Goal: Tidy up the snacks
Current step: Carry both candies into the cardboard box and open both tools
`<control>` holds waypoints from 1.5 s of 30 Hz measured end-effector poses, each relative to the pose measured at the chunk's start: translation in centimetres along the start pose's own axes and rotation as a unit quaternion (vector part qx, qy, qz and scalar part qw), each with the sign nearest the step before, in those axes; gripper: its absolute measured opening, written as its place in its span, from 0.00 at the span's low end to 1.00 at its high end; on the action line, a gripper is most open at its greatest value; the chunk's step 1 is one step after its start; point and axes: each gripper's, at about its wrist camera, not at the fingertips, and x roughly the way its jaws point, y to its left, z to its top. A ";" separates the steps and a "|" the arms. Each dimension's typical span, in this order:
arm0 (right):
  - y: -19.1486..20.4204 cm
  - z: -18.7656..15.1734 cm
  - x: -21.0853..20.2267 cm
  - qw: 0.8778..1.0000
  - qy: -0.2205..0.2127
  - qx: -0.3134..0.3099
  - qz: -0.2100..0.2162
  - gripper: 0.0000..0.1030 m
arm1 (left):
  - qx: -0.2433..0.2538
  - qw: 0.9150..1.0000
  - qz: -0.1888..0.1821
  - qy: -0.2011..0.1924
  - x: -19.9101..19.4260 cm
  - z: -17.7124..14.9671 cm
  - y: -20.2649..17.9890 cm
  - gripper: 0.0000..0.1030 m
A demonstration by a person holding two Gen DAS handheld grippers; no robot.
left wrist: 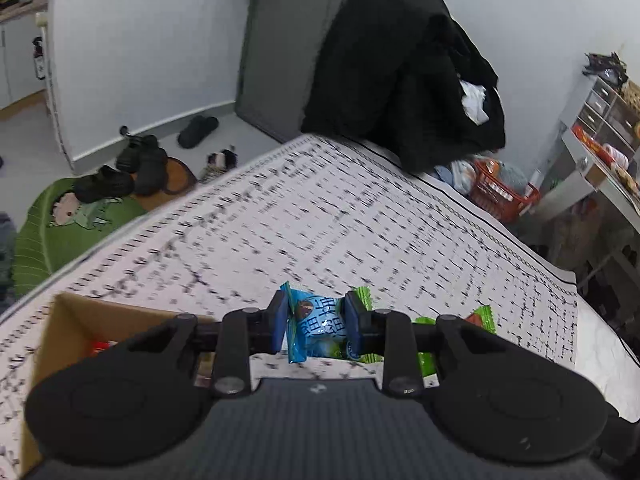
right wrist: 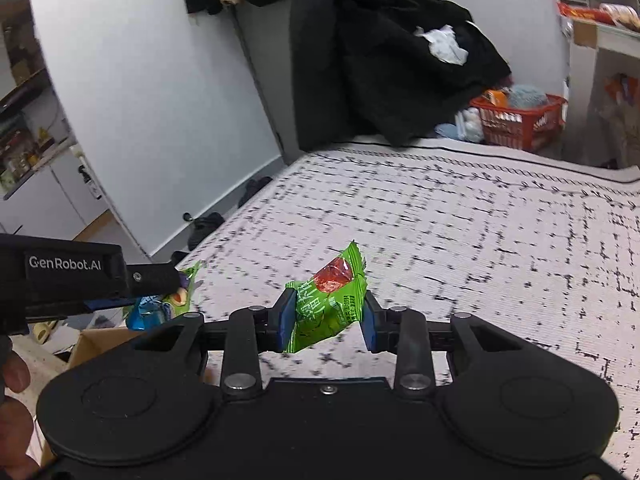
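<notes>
My left claw (left wrist: 316, 326) is clamped on a blue snack packet (left wrist: 318, 330), both pads pressed into its sides, holding it above the patterned bed cover (left wrist: 340, 220). An open cardboard box (left wrist: 60, 320) sits on the bed just to the left of that claw, with something red visible inside. My right claw (right wrist: 328, 320) holds a green snack packet (right wrist: 328, 308) with a red picture on it; the left pad presses its edge, while the right pad looks only just touching. In the right wrist view I see the left claw (right wrist: 160, 292) off to the left, above the box (right wrist: 100, 340), carrying its blue packet (right wrist: 150, 312).
</notes>
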 end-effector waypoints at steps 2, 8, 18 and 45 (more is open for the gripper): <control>1.0 0.0 -0.4 1.000 -0.003 -0.009 0.006 0.32 | -0.004 1.000 0.006 -0.005 -0.8 0.1 0.9 0.29; 3.9 -0.3 -1.5 0.999 -0.005 -0.043 0.023 0.32 | -0.019 0.999 0.024 -0.013 -3.3 -0.1 3.6 0.29; 8.7 -0.9 -3.4 0.995 -0.010 -0.094 0.040 0.32 | -0.049 0.998 0.036 -0.012 -6.6 -0.7 8.1 0.29; 17.1 -1.1 -4.5 0.990 0.016 -0.130 0.046 0.41 | -0.125 0.992 0.034 -0.008 -10.3 -1.5 15.8 0.64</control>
